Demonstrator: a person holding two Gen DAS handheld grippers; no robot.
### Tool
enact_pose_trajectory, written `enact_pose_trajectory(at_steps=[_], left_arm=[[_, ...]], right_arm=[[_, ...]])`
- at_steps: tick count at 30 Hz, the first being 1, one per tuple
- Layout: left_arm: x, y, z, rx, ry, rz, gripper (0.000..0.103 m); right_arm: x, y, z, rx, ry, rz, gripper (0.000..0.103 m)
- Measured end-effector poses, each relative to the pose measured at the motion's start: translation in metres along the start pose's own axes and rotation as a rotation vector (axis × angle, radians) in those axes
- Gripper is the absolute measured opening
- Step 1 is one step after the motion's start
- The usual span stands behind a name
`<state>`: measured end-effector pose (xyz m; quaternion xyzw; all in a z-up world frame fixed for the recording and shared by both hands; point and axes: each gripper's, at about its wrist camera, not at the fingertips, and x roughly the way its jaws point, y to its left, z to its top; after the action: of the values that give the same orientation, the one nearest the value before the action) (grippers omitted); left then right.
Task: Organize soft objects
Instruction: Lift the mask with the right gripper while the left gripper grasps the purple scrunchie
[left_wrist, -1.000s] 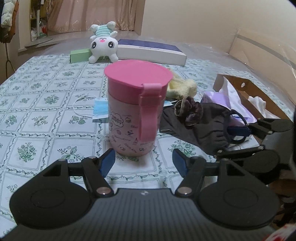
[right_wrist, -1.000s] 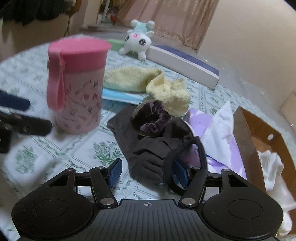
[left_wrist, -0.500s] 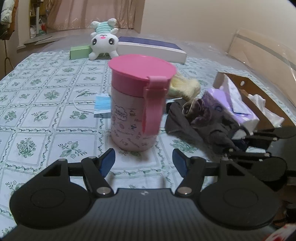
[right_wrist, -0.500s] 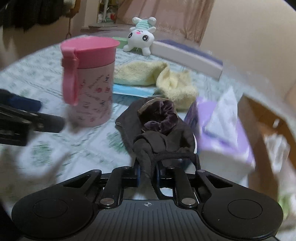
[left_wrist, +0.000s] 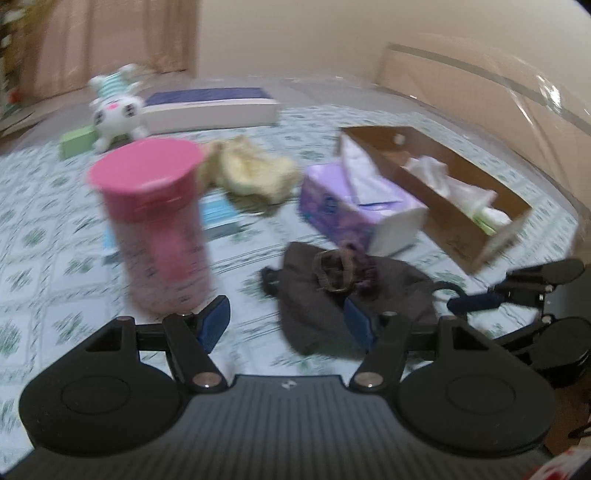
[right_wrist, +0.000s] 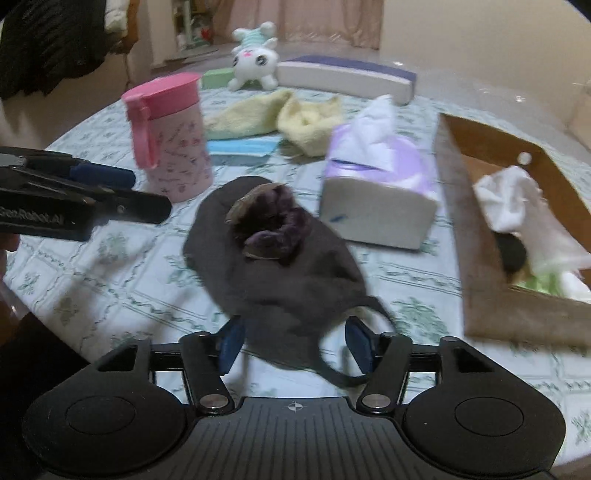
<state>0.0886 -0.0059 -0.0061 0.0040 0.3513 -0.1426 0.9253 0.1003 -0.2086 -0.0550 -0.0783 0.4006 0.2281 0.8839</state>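
Note:
A dark grey cloth mask (right_wrist: 280, 280) lies on the patterned tablecloth with a purple velvet scrunchie (right_wrist: 266, 225) on top of it. My right gripper (right_wrist: 295, 341) is opening. The mask's near edge and ear loop lie between its blue pads, and neither pad presses on it. My left gripper (left_wrist: 285, 323) is open and empty, just left of the same mask (left_wrist: 314, 302) and right of the pink cup (left_wrist: 159, 221). A yellow towel (right_wrist: 295, 118) and a blue face mask (right_wrist: 243, 147) lie farther back.
A purple tissue box (right_wrist: 380, 195) stands behind the mask. On the right is a cardboard box (right_wrist: 480, 240) holding white cloth. The pink cup (right_wrist: 170, 136) is at left, a plush bunny (right_wrist: 255, 59) and a flat white box (right_wrist: 343, 74) at the back.
The right gripper closed on the mask, dragged it toward me and away from the tissue box, and has opened again. The left gripper swung right, so the cup now sits farther left.

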Motion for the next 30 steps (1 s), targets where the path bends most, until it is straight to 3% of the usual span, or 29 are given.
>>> enact_pose_trajectory(at_steps=[9,14,19,21,28,30], left_arm=[[0.050,-0.054,0.019,0.239,0.027,-0.091,0.063],[0.084,-0.071,0.017,0.337,0.067,-0.076,0.057],[0.103,-0.074,0.011,0.410,0.092,-0.029,0.032],[0.103,-0.072,0.010,0.411,0.091,-0.027,0.025],[0.065,-0.045,0.026,0.242,0.016,-0.046,0.024],[0.049,-0.036,0.029,0.204,-0.005,-0.036,0.024]], right_arm=[[-0.011,-0.028,-0.010,0.059,-0.049,-0.010,0.061],[-0.007,-0.043,-0.015,0.109,-0.058,-0.017,0.061],[-0.005,-0.051,-0.015,0.138,-0.073,-0.018,0.061],[-0.005,-0.052,-0.014,0.142,-0.089,-0.012,0.061],[-0.002,-0.030,0.000,0.049,-0.118,0.053,0.063],[0.001,-0.018,0.005,-0.006,-0.130,0.064,0.079]])
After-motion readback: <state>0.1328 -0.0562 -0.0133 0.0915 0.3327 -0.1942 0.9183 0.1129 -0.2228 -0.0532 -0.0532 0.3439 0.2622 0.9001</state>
